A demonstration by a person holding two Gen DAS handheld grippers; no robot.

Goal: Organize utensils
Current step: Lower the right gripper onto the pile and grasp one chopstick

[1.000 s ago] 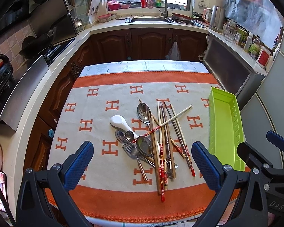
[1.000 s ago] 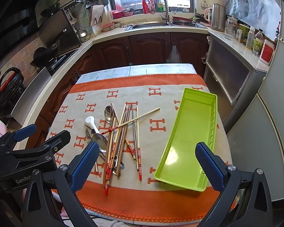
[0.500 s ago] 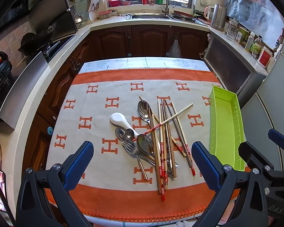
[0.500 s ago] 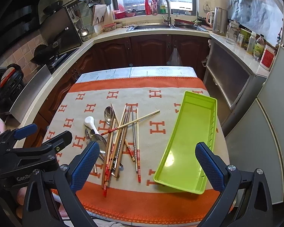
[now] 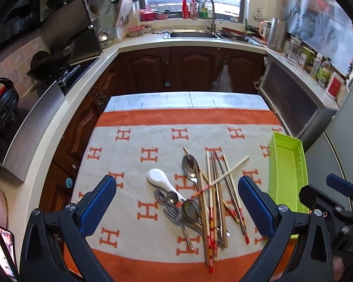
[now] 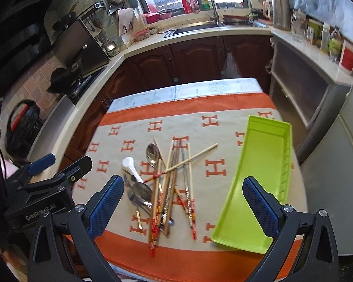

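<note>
Both views now sit higher; utensil pile [image 5: 200,197] unmoved, lower centre of the surface [image 5: 134,141]. Left tongs [image 5: 176,202] and right tongs [image 6: 183,202]: wide, empty. Green tray [image 6: 258,183] lower right, apparently empty. Sorting not begun.

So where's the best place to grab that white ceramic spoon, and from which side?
Grip the white spoon across its bowl, coming from above on the left. The bowl lies clear on the cloth, while its handle end runs under the crossing chopstick and against the metal spoons.
</note>
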